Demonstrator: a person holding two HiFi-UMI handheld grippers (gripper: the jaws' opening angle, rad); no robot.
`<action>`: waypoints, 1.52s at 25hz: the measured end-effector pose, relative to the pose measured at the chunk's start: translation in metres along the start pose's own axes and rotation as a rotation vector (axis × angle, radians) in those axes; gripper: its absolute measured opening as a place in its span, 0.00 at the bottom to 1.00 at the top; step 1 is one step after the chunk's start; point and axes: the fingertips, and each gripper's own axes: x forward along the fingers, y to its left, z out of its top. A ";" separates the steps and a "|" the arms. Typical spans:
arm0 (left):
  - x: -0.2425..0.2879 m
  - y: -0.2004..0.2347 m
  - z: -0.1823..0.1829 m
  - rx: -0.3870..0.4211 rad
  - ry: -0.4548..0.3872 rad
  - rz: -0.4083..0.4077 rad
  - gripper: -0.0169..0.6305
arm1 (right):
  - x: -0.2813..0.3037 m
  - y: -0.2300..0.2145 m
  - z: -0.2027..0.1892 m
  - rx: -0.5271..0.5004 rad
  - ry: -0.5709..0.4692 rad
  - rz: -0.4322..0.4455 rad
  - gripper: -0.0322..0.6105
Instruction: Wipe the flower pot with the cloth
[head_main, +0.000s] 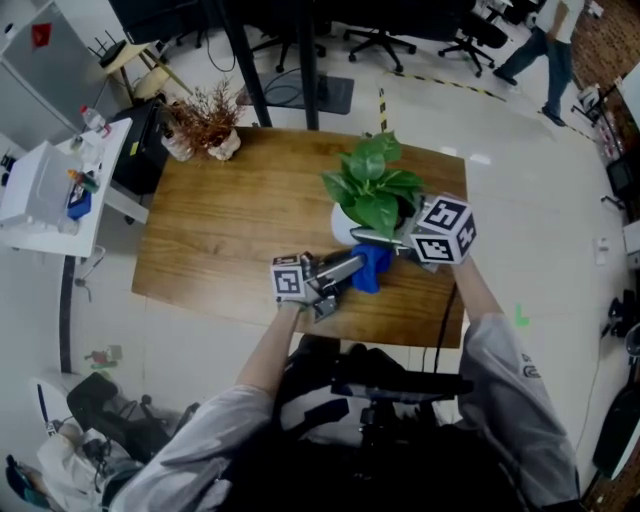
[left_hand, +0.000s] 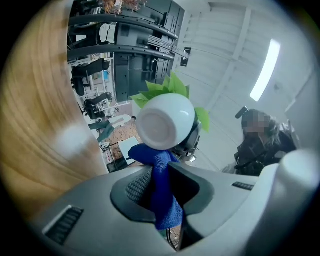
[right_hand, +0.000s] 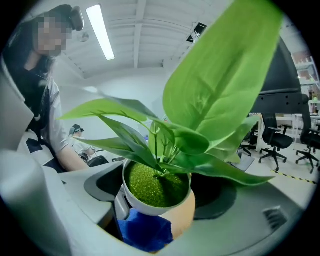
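A white flower pot with a green leafy plant is held tilted over the wooden table. My right gripper is shut on the pot's rim. In the right gripper view the pot sits between the jaws, with green moss on top. My left gripper is shut on a blue cloth. That cloth is pressed against the pot's underside in the left gripper view. It also shows below the pot as the blue cloth in the right gripper view.
A dried brown plant arrangement stands at the table's far left corner. A white side table with small items is to the left. Office chairs and a walking person are on the floor beyond.
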 end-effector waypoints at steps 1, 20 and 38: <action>-0.001 -0.003 -0.001 0.002 0.007 -0.004 0.13 | 0.000 -0.001 -0.001 -0.001 0.002 -0.006 0.73; -0.027 -0.047 0.003 0.070 -0.032 -0.008 0.13 | -0.008 -0.008 -0.013 0.005 0.018 -0.016 0.73; -0.097 0.060 0.003 0.037 -0.169 0.612 0.13 | 0.006 -0.029 -0.053 0.067 0.048 -0.166 0.41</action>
